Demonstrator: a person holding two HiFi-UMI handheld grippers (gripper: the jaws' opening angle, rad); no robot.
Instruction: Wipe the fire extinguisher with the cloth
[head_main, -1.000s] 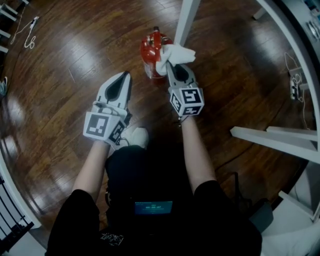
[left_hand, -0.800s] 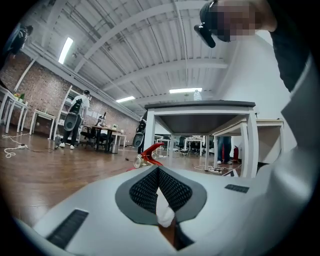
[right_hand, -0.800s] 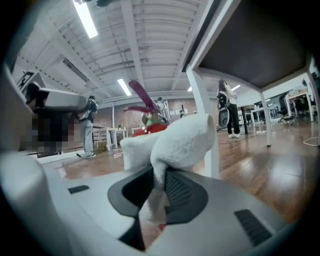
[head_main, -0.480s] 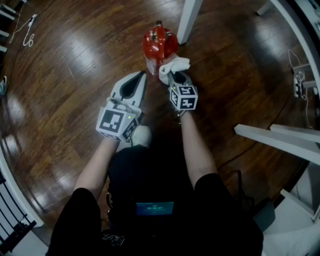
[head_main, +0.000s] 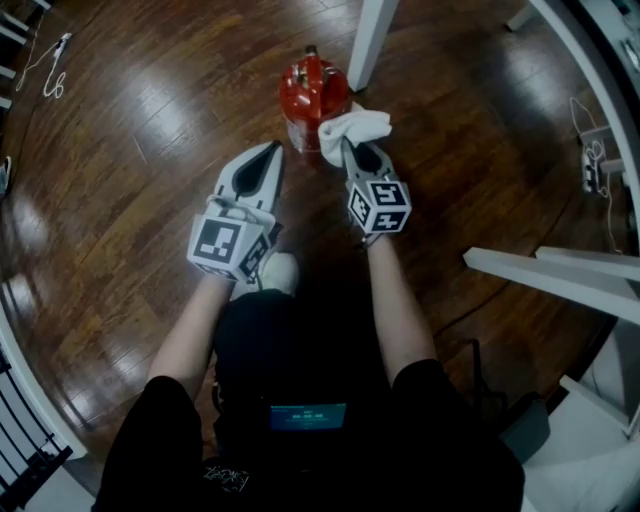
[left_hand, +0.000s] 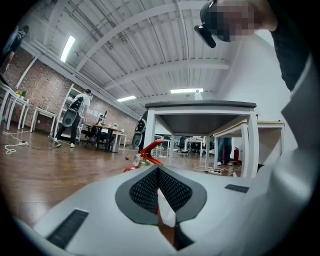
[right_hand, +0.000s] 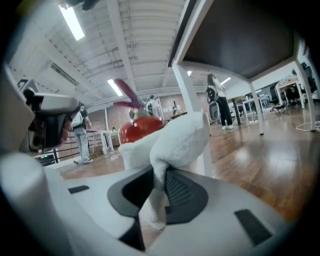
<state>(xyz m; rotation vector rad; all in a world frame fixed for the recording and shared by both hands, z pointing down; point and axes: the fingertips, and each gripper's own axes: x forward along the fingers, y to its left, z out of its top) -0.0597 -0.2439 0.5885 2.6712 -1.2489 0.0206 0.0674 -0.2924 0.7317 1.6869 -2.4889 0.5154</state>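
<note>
Clamped on the cloth (head_main: 352, 127), the right gripper (head_main: 352, 152) has dragged it rightward across the fire extinguisher (head_main: 309, 88) just ahead, so wiping continues; the left gripper (head_main: 271, 152) waits closed, empty.

head view: high, steeply down on floor (head_main: 130, 150) | gripper views: low, near-level, forward | shared: fire extinguisher (head_main: 313, 88), close

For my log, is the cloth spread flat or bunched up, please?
Bunched up: the cloth is a crumpled wad pinched in the right gripper's shut jaws.

The cloth (head_main: 352, 130) has slid down the fire extinguisher (head_main: 312, 92).
</note>
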